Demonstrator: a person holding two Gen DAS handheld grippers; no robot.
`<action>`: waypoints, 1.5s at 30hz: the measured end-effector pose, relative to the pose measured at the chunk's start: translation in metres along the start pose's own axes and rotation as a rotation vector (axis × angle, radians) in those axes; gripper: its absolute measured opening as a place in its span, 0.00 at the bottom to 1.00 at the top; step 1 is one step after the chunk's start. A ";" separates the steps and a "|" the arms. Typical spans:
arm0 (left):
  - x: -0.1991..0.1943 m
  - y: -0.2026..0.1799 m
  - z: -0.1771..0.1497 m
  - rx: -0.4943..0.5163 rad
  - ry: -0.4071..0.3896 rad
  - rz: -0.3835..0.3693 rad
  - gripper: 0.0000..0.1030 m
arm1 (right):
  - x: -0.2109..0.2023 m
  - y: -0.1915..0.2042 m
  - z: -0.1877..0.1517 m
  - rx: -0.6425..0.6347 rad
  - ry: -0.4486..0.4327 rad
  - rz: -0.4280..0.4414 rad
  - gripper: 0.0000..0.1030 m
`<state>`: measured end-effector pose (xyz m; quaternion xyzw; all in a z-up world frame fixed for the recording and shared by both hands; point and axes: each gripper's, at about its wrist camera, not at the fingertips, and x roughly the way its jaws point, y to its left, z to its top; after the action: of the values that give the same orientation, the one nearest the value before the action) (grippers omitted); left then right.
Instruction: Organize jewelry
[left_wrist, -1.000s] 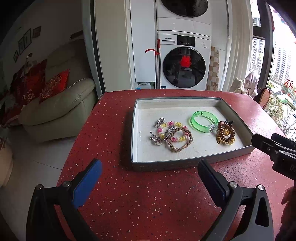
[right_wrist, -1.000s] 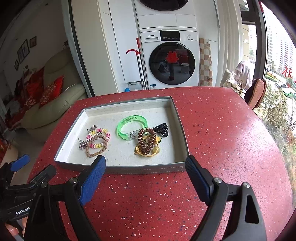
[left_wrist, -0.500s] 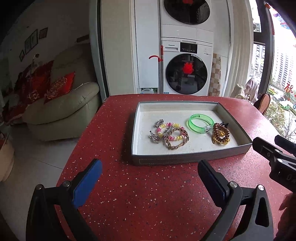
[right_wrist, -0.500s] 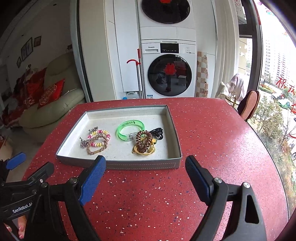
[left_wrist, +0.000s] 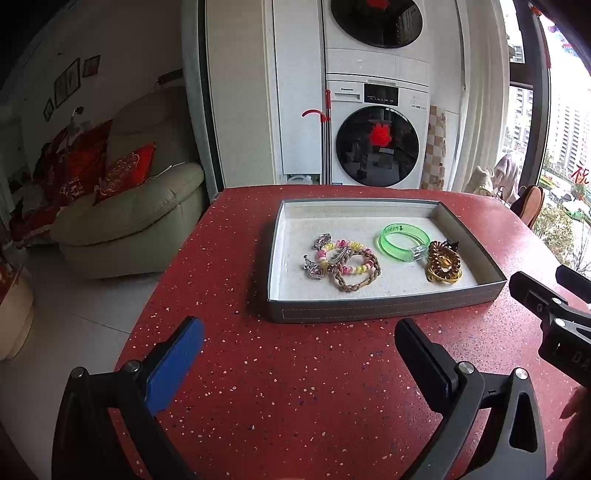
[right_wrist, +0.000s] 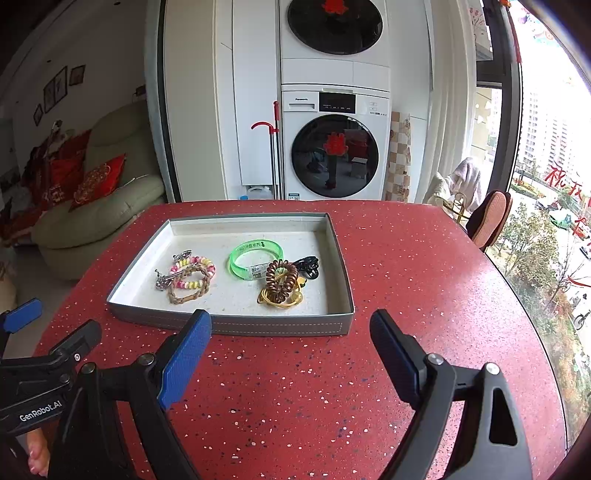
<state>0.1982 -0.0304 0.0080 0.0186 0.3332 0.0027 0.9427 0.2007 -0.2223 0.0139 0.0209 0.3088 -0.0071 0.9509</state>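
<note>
A grey tray (left_wrist: 384, 312) (right_wrist: 236, 326) sits on the red speckled table. In it lie a green bangle (left_wrist: 404, 242) (right_wrist: 256, 256), a brown and yellow coil hair tie pile (left_wrist: 443, 264) (right_wrist: 281, 283), a black clip (right_wrist: 307, 266), and a cluster of a beaded bracelet, a braided bracelet (left_wrist: 354, 275) (right_wrist: 190, 286) and silver charms (left_wrist: 314, 267). My left gripper (left_wrist: 299, 354) is open and empty, in front of the tray's near wall. My right gripper (right_wrist: 291, 350) is open and empty, also short of the tray.
The red table (left_wrist: 295, 387) (right_wrist: 424, 280) ends at a rounded edge on the left and right. Beyond it stand a stacked washer and dryer (left_wrist: 376, 122), a sofa with red cushions (left_wrist: 129, 206) and a chair by the window (right_wrist: 489, 218).
Both grippers have pulled back and risen away from the tray, which now looks smaller and farther. Both stay open and empty. The jewelry has not moved.
</note>
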 end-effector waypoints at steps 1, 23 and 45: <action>0.000 0.000 0.000 0.000 0.001 0.001 1.00 | 0.000 0.000 0.000 0.000 -0.001 0.000 0.87; 0.004 0.002 -0.001 -0.009 0.012 0.000 1.00 | 0.000 0.000 0.000 0.001 0.001 0.000 0.87; 0.006 0.002 -0.003 -0.016 0.017 0.000 1.00 | 0.001 0.002 0.000 -0.005 0.003 0.004 0.87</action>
<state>0.2007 -0.0286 0.0022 0.0109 0.3410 0.0053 0.9400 0.2015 -0.2204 0.0130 0.0192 0.3102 -0.0043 0.9505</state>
